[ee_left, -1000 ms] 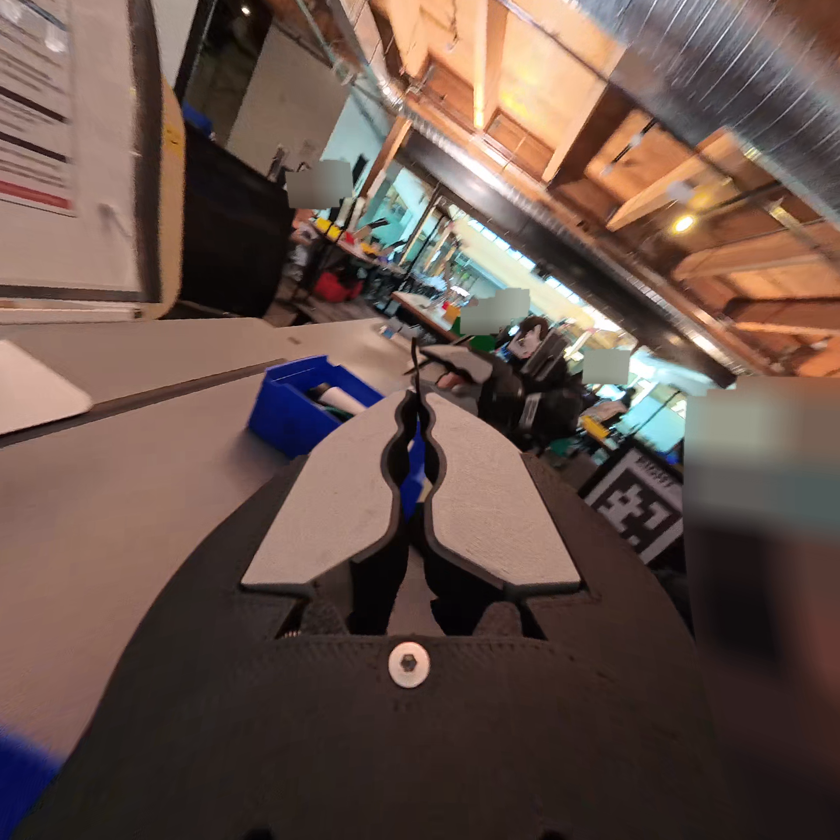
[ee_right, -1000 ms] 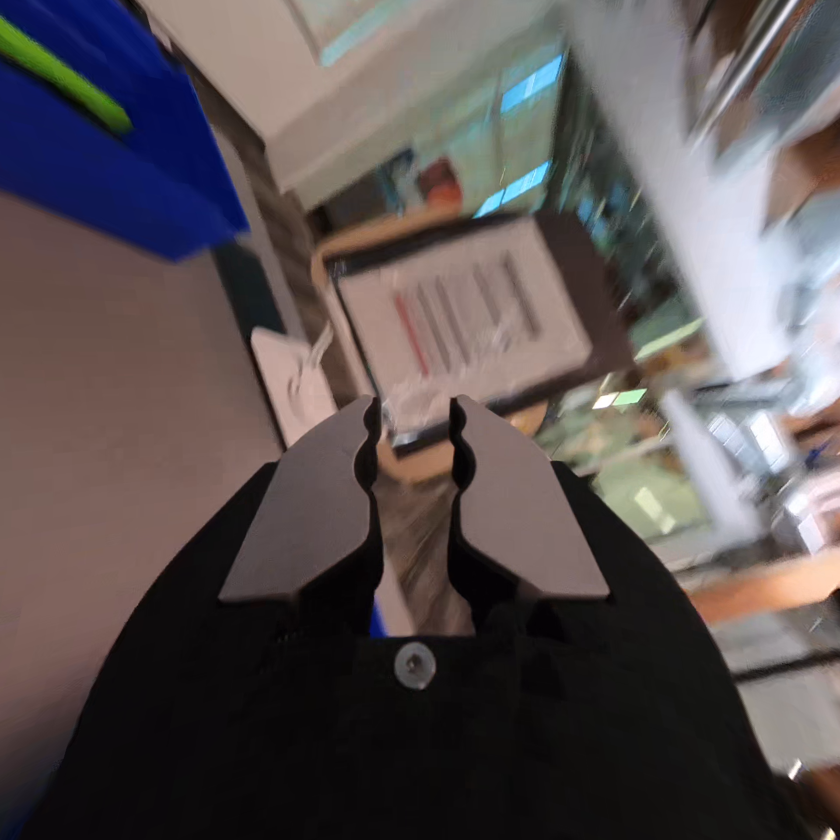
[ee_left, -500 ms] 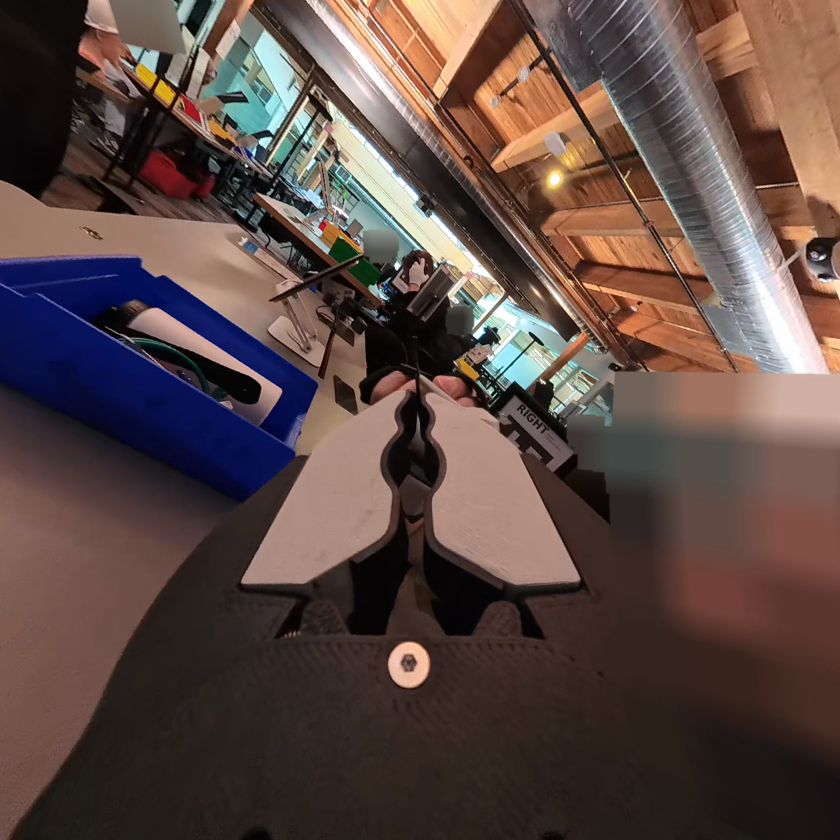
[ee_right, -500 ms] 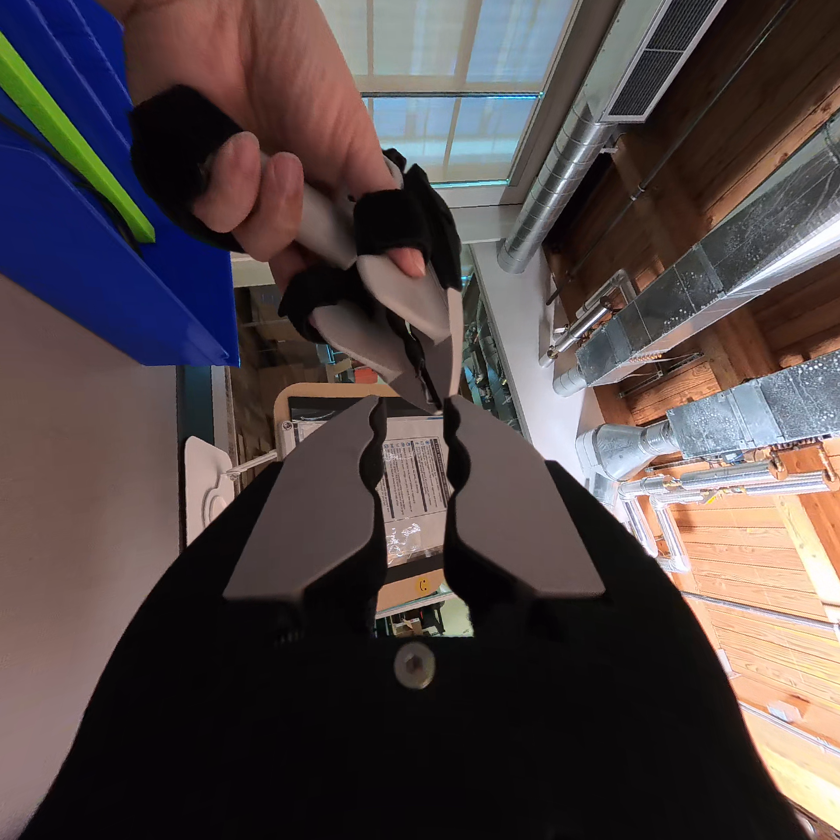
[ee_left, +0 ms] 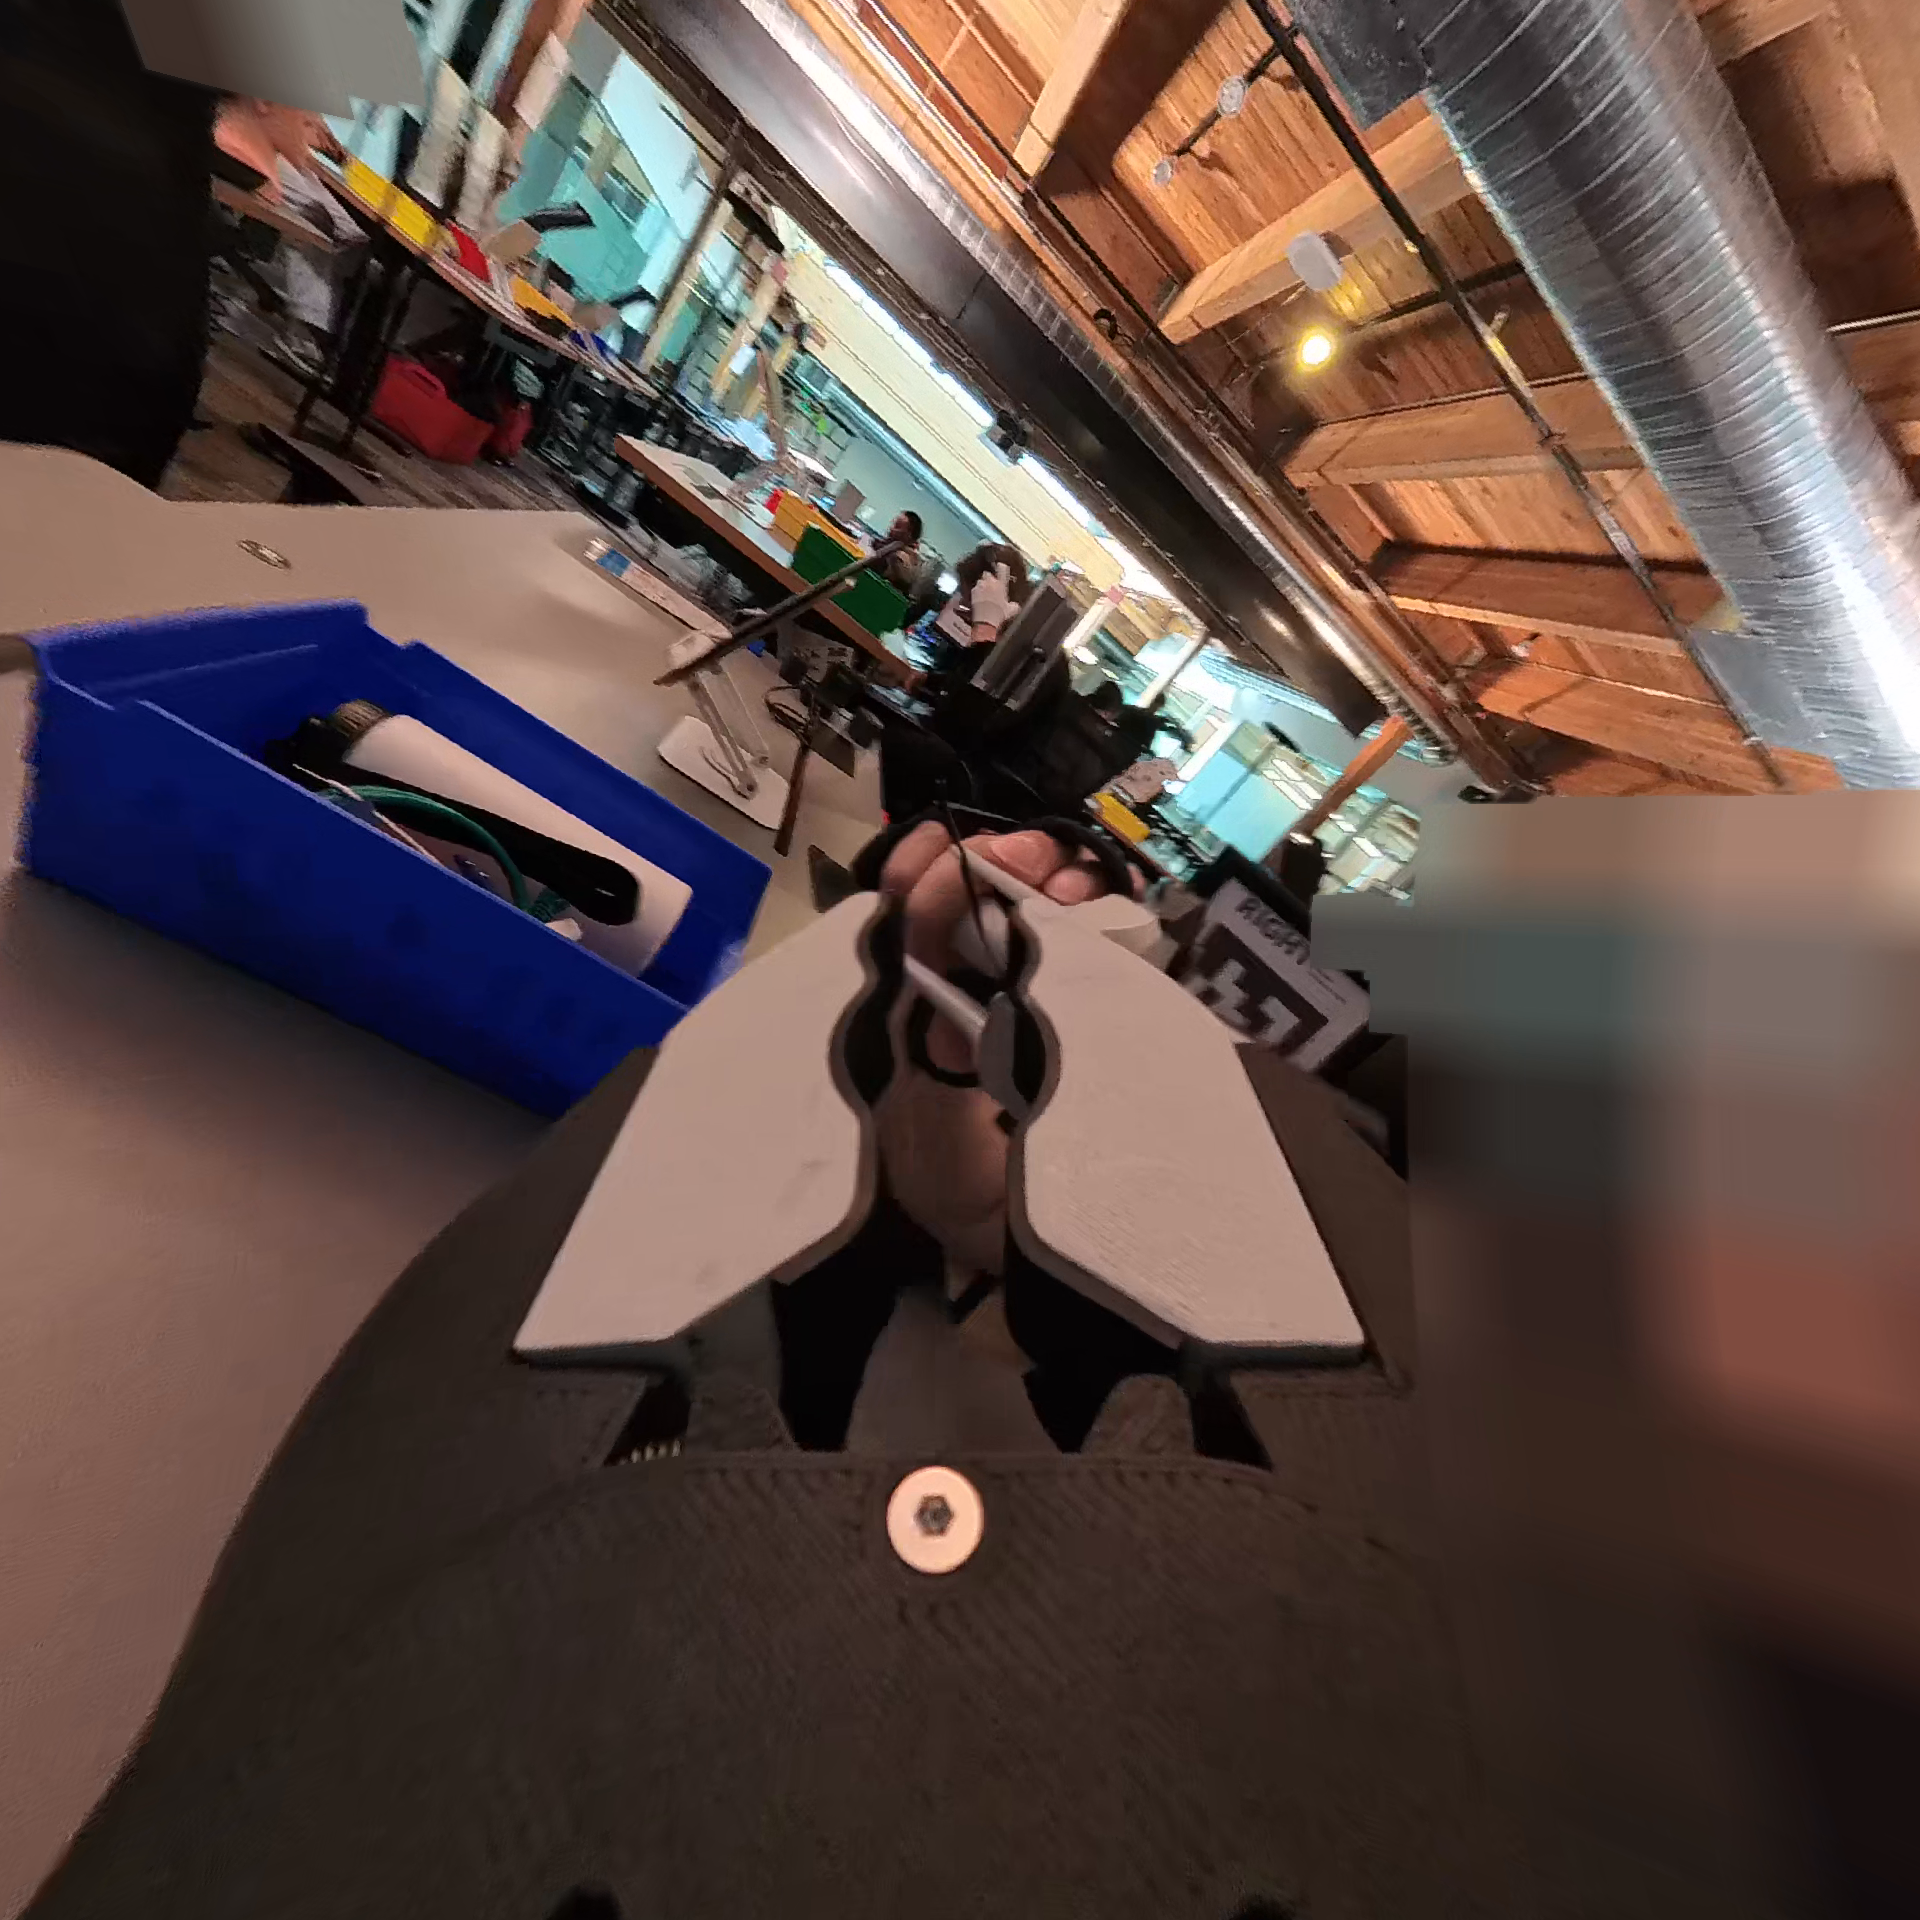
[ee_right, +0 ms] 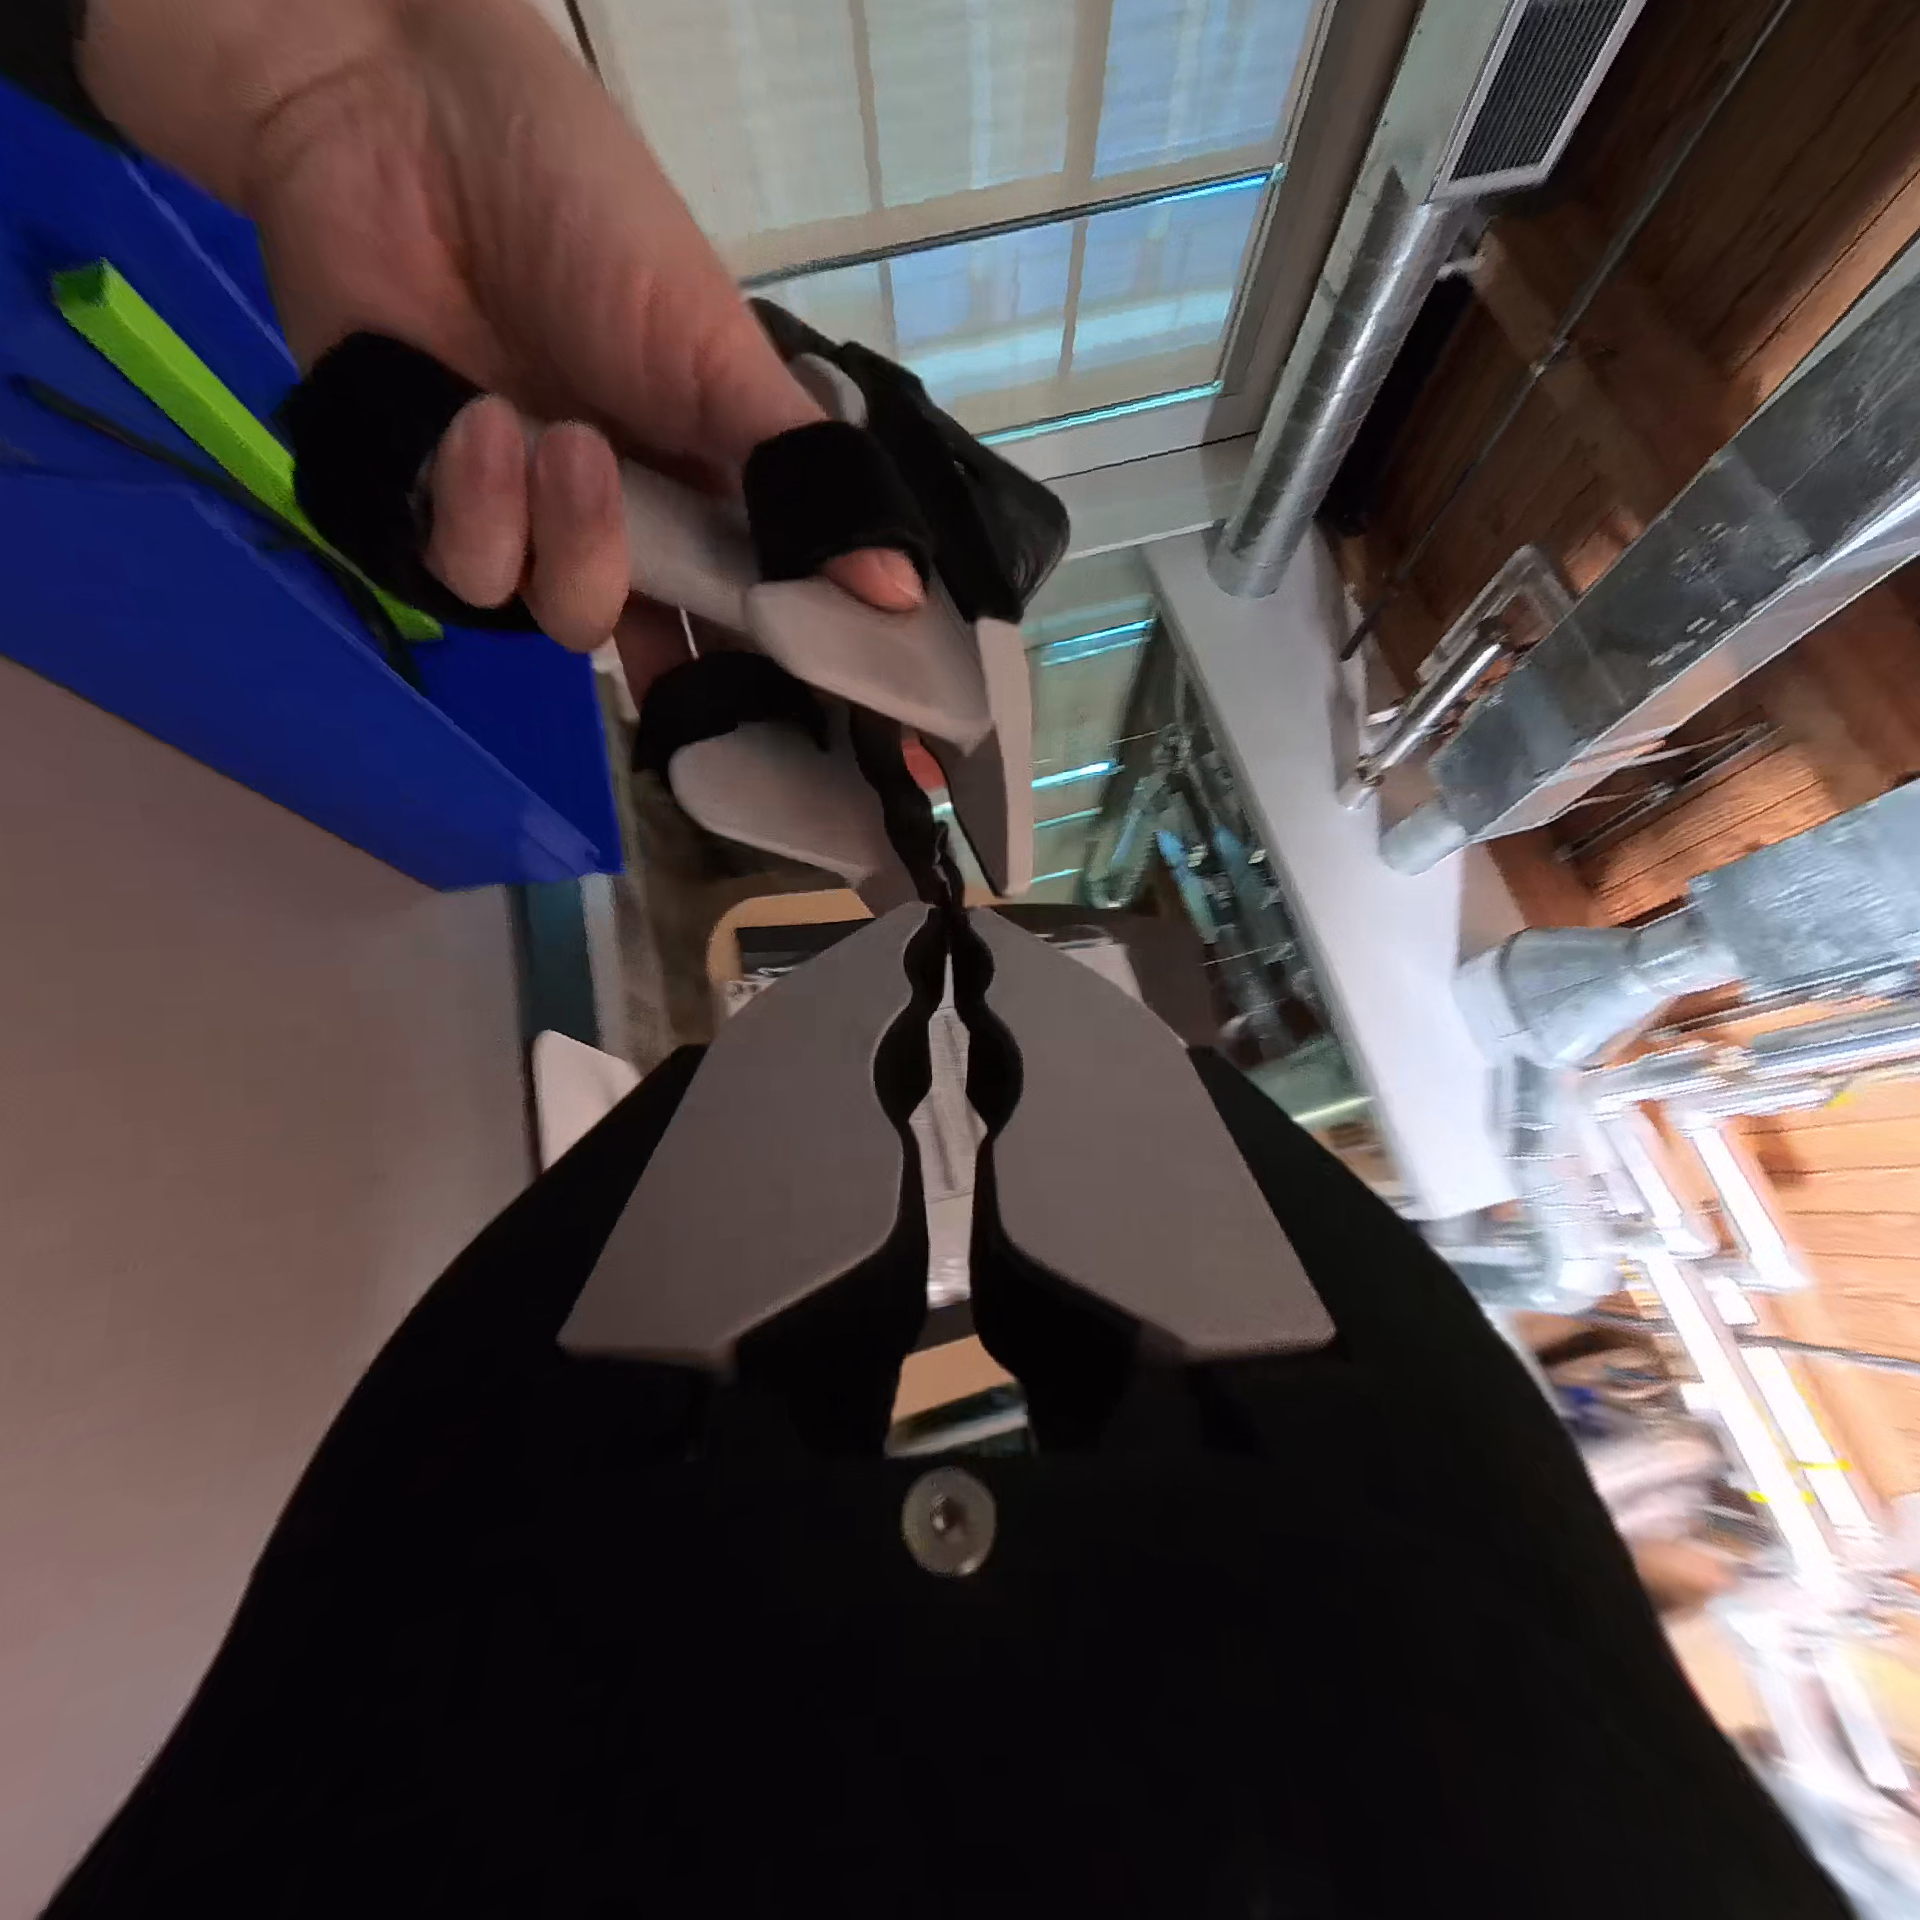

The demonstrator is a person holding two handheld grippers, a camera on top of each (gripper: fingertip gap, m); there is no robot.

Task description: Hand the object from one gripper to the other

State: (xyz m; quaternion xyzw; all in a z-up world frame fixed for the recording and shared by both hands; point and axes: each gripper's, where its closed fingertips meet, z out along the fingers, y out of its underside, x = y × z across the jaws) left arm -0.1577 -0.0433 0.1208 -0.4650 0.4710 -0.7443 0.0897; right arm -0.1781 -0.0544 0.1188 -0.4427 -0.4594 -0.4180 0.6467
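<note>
Strand (ee_left: 964, 878) thin, black, wiry | right gripper (ee_right: 943, 920) wavy-edged grey fingers (ee_right: 790, 1143) pinching it | left gripper (ee_left: 940, 956) fingers (ee_left: 727, 1143) released

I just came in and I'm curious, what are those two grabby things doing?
A person holds a black-and-grey two-finger gripper in each hand, tip to tip above a grey table. The right gripper has its jaws pinched shut on a thin black strand. The left gripper faces it with its jaws open, so the strand seems to be in the right one. A blue plastic bin sits nearby.
</note>
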